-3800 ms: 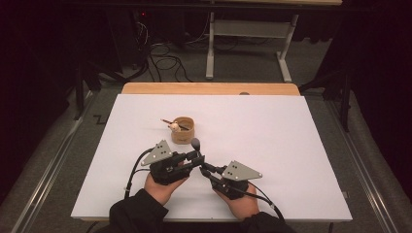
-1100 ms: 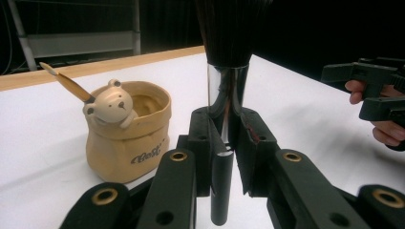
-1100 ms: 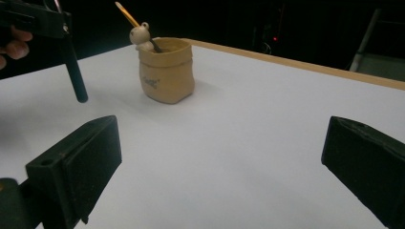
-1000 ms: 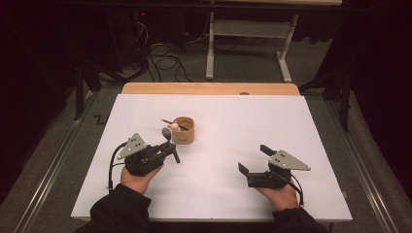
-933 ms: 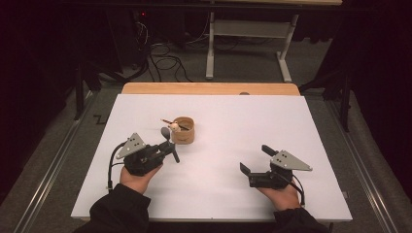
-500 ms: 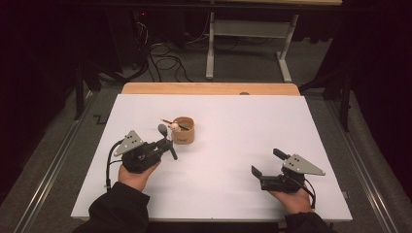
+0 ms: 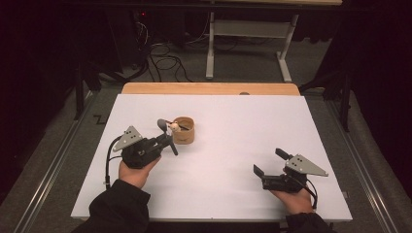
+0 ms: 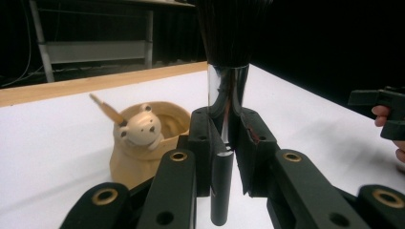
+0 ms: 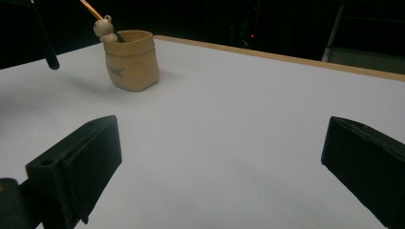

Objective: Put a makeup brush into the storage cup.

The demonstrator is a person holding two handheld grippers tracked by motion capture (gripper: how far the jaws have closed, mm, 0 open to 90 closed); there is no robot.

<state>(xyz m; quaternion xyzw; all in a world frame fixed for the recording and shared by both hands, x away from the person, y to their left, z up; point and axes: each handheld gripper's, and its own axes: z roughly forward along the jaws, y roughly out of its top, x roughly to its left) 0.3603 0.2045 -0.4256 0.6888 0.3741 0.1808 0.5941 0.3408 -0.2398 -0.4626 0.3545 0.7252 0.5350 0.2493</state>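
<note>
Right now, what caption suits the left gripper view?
Left gripper clamps a makeup brush beside a bear-faced cup.

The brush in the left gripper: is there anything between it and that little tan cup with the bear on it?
Nothing visible blocks the way. The brush, clamped in the left gripper, stands just beside the cup. The cup already holds a stick leaning over its bear figure, which takes up some of the opening.

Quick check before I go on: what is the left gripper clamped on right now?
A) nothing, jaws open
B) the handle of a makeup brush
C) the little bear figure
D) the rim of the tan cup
B: in the left gripper view the left gripper has its jaws shut on the brush, bristles up, with the cup standing apart beside it.
</note>
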